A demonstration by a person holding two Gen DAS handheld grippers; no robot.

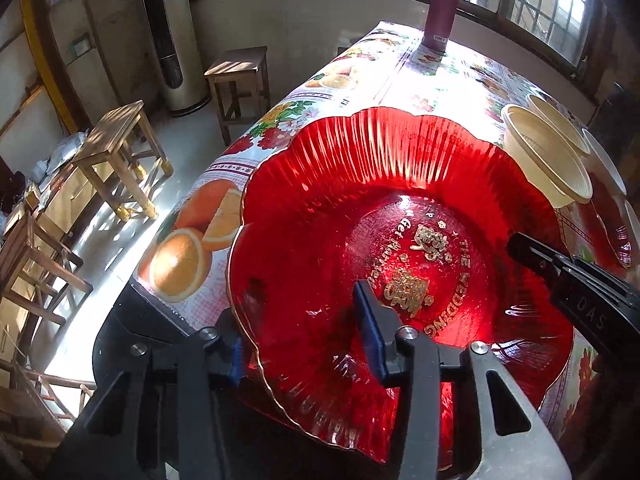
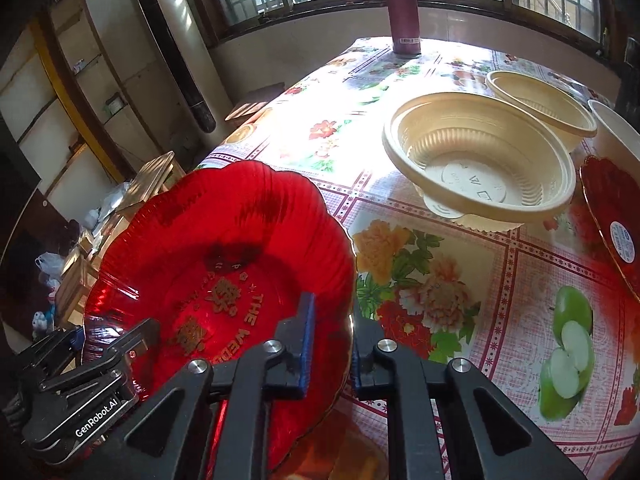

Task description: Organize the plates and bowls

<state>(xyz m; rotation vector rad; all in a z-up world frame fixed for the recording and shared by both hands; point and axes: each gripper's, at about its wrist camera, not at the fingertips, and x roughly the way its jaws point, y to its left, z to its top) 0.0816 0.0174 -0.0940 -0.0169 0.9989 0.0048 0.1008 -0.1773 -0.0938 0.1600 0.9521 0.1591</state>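
Both claws are clamped on the same red plate (image 2: 224, 264) right now. My right gripper (image 2: 330, 344) straddles its near right rim, one blue pad inside the dish and one outside, squeezed down to a thin gap with the rim pinched between them. My left gripper (image 1: 304, 344) bites the near left rim the same way, inner pad over the plate floor, outer pad just past the gold edge, though how hard those pads press I can only judge as a grip

That plate sits at the near left corner of the table (image 2: 460, 300), hanging partly over the edge, and it looks slightly tilted toward me. It's round and scalloped, so no long axis to worry about. What matters next: everything else lies forward and to the right of the claws, so I reckon the right hand is the nearer one to steer with. A second red plate (image 2: 612, 216) lies at the far right, and two cream plastic bowls (image 2: 480, 160) sit past it

Readable stuff: gold lettering on the plate says "THE WEDDING" plus what looks like "Get Married", the left gripper's body reads "GenRobot.AI", the other red plate has a round sticker too small to read
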